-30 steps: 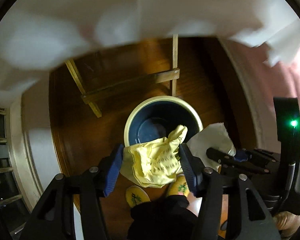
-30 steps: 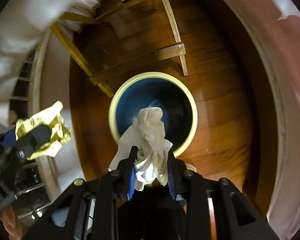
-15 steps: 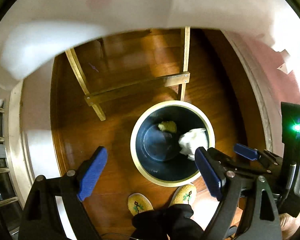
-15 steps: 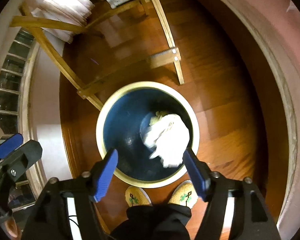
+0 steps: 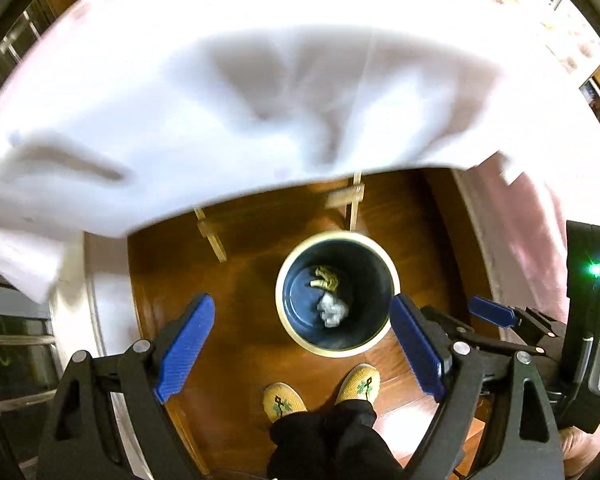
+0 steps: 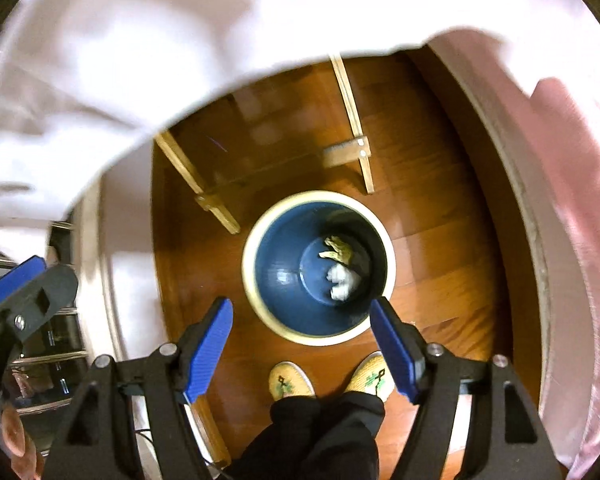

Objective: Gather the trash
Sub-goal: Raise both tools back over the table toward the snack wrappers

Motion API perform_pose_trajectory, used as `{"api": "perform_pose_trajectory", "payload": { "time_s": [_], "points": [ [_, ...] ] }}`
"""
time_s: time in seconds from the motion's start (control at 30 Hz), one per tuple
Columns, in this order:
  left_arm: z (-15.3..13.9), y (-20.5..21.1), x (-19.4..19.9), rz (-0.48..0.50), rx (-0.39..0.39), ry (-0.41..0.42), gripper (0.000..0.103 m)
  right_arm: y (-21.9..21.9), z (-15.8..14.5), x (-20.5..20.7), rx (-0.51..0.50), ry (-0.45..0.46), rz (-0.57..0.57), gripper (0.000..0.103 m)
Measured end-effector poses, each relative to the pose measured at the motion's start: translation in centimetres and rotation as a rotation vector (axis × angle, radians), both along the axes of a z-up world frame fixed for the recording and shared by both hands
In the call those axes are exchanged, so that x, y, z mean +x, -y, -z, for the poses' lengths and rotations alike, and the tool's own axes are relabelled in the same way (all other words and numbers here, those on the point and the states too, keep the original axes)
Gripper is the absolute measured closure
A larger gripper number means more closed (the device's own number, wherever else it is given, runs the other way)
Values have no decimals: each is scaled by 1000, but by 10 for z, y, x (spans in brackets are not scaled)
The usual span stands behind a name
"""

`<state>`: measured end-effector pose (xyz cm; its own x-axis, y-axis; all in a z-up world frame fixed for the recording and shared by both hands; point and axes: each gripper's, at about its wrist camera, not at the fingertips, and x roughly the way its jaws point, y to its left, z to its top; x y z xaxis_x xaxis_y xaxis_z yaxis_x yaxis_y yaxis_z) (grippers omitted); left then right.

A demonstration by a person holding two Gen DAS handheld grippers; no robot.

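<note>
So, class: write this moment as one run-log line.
left gripper: jaws open, empty | right gripper: jaws open, empty | crumpled yellow paper and crumpled white tissue: inside round blue cream-rimmed bin

Below you lies a glossy brown wooden floor (image 6: 440, 216) that reflects warm light. At twelve o'clock a white tablecloth (image 5: 236, 112) hangs over pale wooden table legs (image 6: 352, 120) joined by a crossbar. At three o'clock a pink wall (image 6: 572, 208) meets a pale baseboard; at nine o'clock dark glass panes show.
</note>
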<state>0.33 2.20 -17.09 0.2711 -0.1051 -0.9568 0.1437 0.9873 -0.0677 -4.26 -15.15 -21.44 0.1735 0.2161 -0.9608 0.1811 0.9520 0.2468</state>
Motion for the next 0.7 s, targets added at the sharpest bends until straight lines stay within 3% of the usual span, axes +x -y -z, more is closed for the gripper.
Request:
{"api": "perform_pose_trajectory", "payload": {
  "time_s": [0.27,0.43,0.7],
  "points": [
    [-109,-17,-4,36,-10,139,15,-21,-106,-4,-4,105,-2,32],
    [-161,-30,-2,48,-17,202,15,-36,-162,-3,-27,185,-20,32],
    [-214,-49,3,35,-70,292,15,-55,-230,4,-77,321,-17,32]
  ]
}}
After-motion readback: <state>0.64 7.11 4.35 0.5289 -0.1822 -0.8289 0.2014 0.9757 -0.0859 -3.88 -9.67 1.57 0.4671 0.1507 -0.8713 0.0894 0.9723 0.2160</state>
